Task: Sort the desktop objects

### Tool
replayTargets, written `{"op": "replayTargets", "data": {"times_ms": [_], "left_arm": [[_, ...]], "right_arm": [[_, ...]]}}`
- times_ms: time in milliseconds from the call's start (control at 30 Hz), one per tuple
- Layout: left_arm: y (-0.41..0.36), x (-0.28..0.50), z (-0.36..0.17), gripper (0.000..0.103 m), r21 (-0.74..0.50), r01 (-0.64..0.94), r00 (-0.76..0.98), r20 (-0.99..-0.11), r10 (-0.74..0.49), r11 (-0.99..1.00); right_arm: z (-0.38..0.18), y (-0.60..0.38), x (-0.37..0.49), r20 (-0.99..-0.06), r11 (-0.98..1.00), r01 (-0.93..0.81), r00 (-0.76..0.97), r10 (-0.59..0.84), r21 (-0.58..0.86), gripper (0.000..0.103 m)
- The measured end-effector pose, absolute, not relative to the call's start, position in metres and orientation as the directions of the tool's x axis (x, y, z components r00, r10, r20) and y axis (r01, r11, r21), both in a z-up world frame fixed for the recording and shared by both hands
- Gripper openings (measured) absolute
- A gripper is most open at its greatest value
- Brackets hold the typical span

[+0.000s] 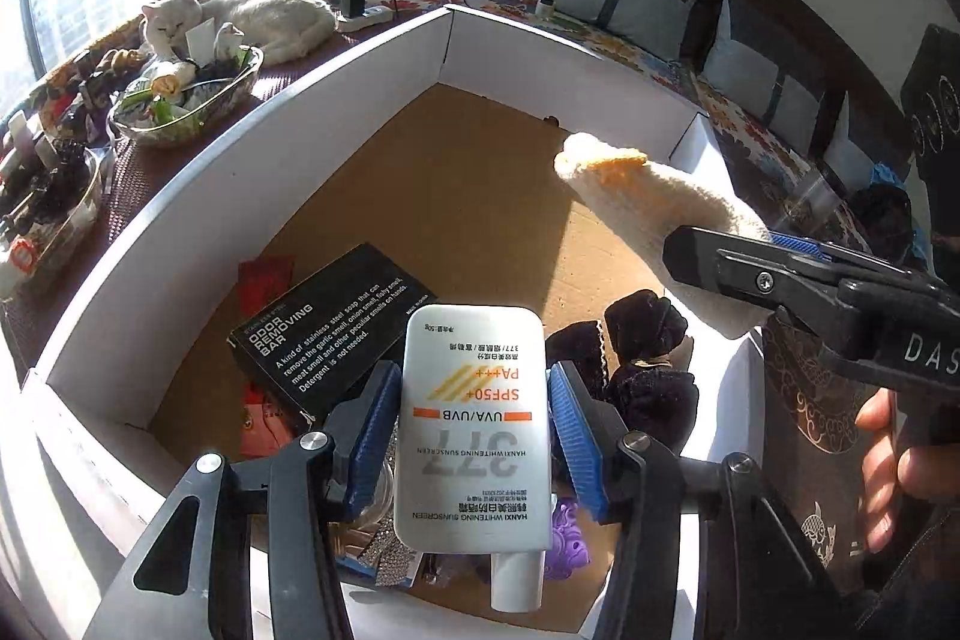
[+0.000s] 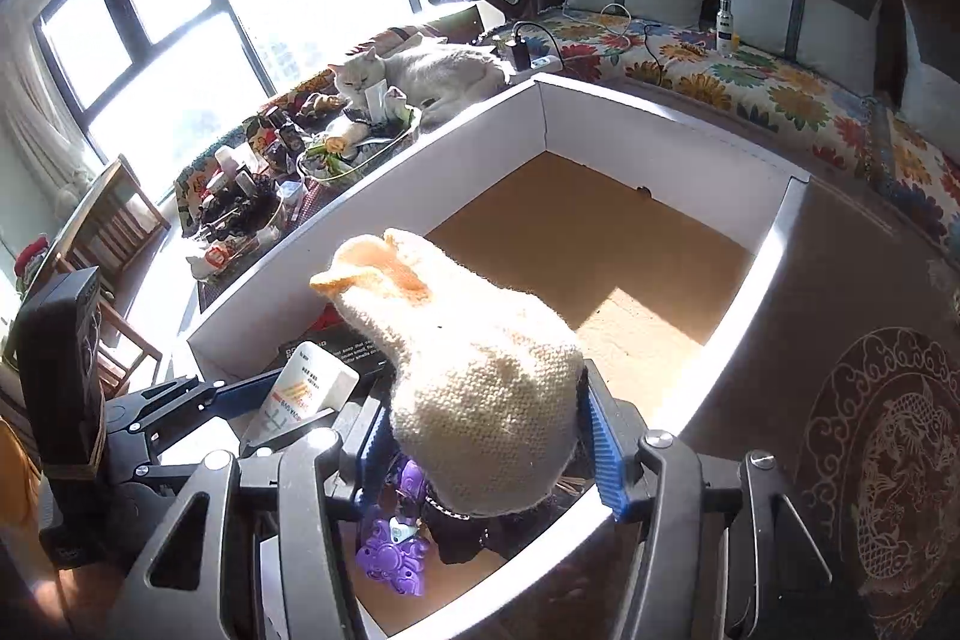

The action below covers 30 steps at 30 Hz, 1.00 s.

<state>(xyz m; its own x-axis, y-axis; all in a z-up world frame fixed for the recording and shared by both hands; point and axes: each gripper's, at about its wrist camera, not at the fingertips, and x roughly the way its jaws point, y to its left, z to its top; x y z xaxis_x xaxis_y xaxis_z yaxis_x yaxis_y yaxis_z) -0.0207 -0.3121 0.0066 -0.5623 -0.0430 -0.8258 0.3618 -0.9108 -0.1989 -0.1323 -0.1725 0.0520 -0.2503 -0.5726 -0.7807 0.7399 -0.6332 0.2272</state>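
My left gripper [image 1: 474,436] is shut on a white sunscreen tube [image 1: 477,424], cap toward me, held over the near end of a white-walled cardboard box [image 1: 288,142]. My right gripper [image 2: 486,436] is shut on a cream knitted piece with orange trim [image 2: 474,370], held above the same box [image 2: 660,142]. It also shows in the left wrist view [image 1: 648,202], at the right. Inside the box lie a black odor-removing-bar carton [image 1: 336,334], a black velvet pouch [image 1: 648,358], a purple toy [image 2: 390,556] and red packets [image 1: 264,418].
Glass trays of small items [image 1: 186,100] stand on the table left of the box. A white cat [image 1: 252,16] lies beyond them. A flowered bench with cushions, a charger and a bottle [image 2: 726,22] runs behind. The far half of the box floor [image 2: 600,232] is bare cardboard.
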Motion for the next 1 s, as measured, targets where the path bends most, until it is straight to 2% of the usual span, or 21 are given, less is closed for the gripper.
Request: {"op": "replayTargets", "data": {"times_ms": [33, 67, 167, 233, 300, 400, 467, 567, 800, 900, 1000], "left_arm": [[-0.310, -0.019, 0.004, 0.059, -0.206, 0.364, -0.564, -0.825, -0.039, -0.909], [-0.309, -0.017, 0.003, 0.071, -0.212, 0.364, -0.572, -0.820, -0.038, -0.907], [-0.304, -0.004, 0.010, 0.084, -0.210, 0.363, -0.612, -0.789, -0.062, -0.908], [-0.300, -0.001, 0.016, 0.085, -0.204, 0.363, -0.628, -0.775, -0.077, -0.909], [-0.296, 0.002, 0.021, 0.085, -0.204, 0.366, -0.645, -0.759, -0.089, -0.908], [-0.288, 0.006, 0.030, 0.086, -0.109, 0.465, -0.595, -0.774, -0.219, -0.879], [-0.283, 0.010, 0.036, 0.086, -0.079, 0.497, -0.577, -0.774, -0.261, -0.864], [-0.279, 0.019, 0.047, 0.087, -0.116, 0.511, -0.603, -0.755, -0.258, -0.852], [-0.274, 0.044, 0.072, 0.087, -0.070, 0.637, -0.570, -0.713, -0.407, -0.768], [-0.271, 0.046, 0.079, 0.087, -0.014, 0.642, -0.547, -0.708, -0.446, -0.766], [-0.264, 0.045, 0.085, 0.087, 0.091, 0.630, -0.511, -0.699, -0.500, -0.771]], "right_arm": [[0.040, -0.181, -0.136, -0.803, -0.642, 0.729, -0.223, -0.552, 0.239, 0.077], [0.030, -0.186, -0.138, -0.823, -0.653, 0.717, -0.204, -0.531, 0.243, 0.081], [0.024, -0.183, -0.140, -0.837, -0.677, 0.694, -0.202, -0.509, 0.244, 0.084], [0.032, -0.172, -0.138, -0.833, -0.686, 0.688, -0.221, -0.508, 0.236, 0.096], [0.045, -0.158, -0.138, -0.831, -0.701, 0.682, -0.253, -0.495, 0.210, 0.100], [0.063, -0.141, -0.137, -0.828, -0.725, 0.665, -0.296, -0.476, 0.180, 0.103], [0.074, -0.128, -0.136, -0.825, -0.743, 0.649, -0.324, -0.464, 0.163, 0.103], [0.083, -0.113, -0.134, -0.823, -0.753, 0.634, -0.327, -0.464, 0.173, 0.103], [0.088, -0.095, -0.128, -0.814, -0.771, 0.614, -0.354, -0.461, 0.169, 0.103], [0.085, -0.098, -0.123, -0.819, -0.765, 0.625, -0.352, -0.453, 0.154, 0.103], [0.086, -0.105, -0.116, -0.815, -0.752, 0.640, -0.344, -0.467, 0.161, 0.103]]}}
